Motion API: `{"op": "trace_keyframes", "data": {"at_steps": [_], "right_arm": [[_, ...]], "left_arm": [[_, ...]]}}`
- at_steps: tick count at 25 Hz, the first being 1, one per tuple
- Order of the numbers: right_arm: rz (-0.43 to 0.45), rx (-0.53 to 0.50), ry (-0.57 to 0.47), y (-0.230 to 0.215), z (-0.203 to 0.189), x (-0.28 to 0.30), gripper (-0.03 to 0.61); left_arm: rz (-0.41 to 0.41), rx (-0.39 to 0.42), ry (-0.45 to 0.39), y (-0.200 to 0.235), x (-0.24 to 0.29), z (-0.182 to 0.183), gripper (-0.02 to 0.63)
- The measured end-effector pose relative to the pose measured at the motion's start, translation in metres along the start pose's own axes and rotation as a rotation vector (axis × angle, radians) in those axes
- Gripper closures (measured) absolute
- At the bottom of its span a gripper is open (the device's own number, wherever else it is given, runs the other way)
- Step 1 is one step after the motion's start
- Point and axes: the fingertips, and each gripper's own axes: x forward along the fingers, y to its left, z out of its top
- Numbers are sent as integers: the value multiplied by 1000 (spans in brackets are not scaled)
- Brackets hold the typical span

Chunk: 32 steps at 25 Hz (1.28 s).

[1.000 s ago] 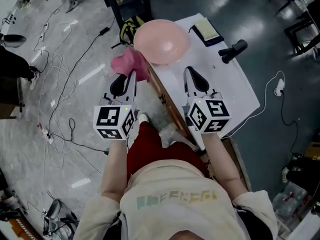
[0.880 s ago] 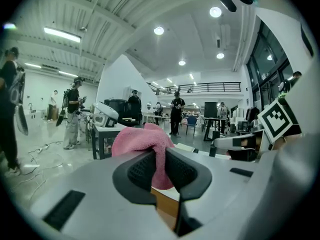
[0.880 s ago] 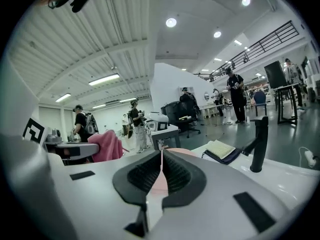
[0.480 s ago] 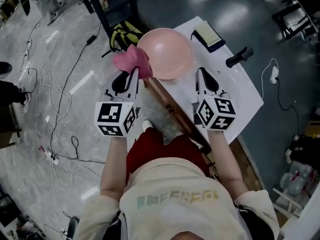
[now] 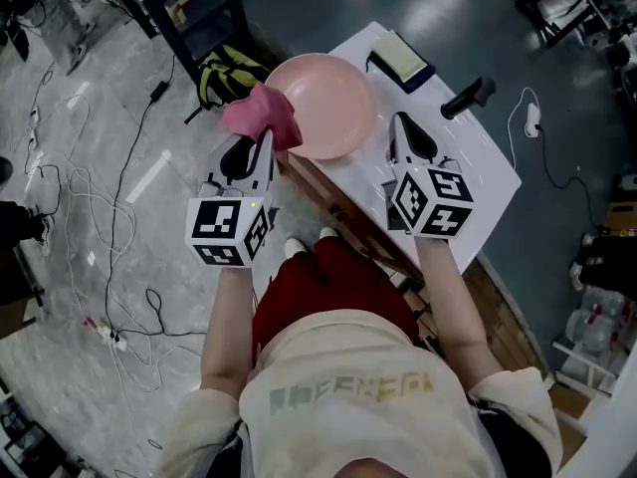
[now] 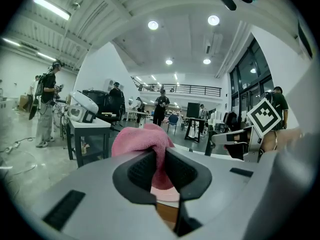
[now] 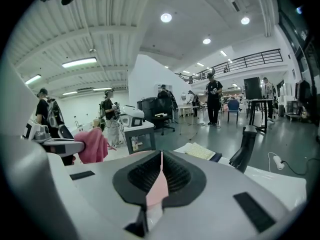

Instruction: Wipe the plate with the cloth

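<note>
The left claw (image 6: pixel 159 159) was pinching the pink cloth (image 5: pixel 261 118), the wad bunched past its tips and lying against the left rim of the pink plate (image 5: pixel 323 103). The right claw (image 7: pixel 160 170) was pressed together on a thin pink edge, most likely the plate's right rim, steadying it at the far left corner of the white tabletop (image 5: pixel 453 162). The plate's open face thus lay just right of the cloth, between the two claws. The wipe would probably need the left claw to sweep rightward across it.
</note>
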Motion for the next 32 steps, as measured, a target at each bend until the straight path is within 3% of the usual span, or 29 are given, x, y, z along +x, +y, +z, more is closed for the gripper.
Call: {"op": "trace_keyframes", "data": {"at_steps": [16, 32], "right_arm": [[-71, 43, 117, -36, -21, 59, 538], [12, 71, 263, -64, -49, 117, 537]], "left_arm": [[-22, 23, 35, 20, 63, 10, 552], [-60, 21, 108, 13, 152, 8, 552]]}}
